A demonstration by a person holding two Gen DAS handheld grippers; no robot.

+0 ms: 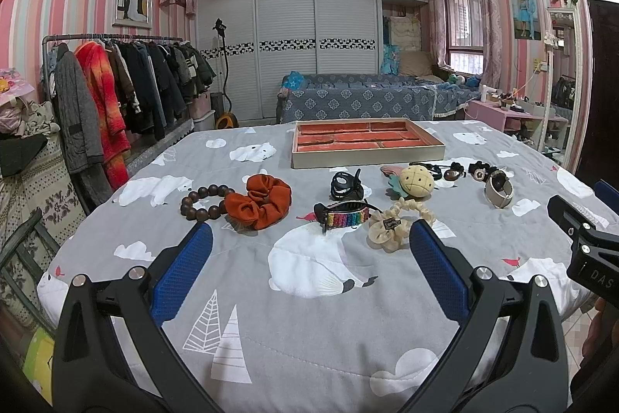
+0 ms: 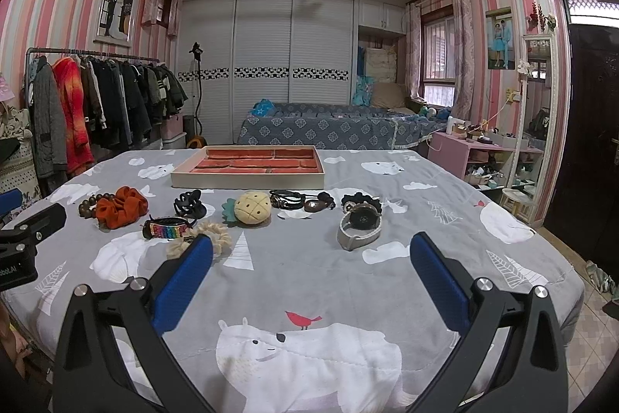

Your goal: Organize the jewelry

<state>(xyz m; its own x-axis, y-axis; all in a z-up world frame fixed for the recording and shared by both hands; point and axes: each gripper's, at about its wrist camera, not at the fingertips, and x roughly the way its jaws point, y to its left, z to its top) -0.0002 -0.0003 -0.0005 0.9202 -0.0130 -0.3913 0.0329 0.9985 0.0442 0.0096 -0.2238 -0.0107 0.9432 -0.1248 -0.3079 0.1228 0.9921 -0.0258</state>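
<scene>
Both grippers, left (image 1: 311, 239) and right (image 2: 311, 250), gape empty; approach watch (image 2: 359, 225) squarely, then carry to tray (image 2: 247, 179).

Rust-orange scrunchie (image 1: 260, 201), dark brown bead bracelet (image 1: 201, 203), rainbow-striped clip (image 1: 345, 218), grey polar-bear-print bedspread (image 1: 309, 297)
</scene>
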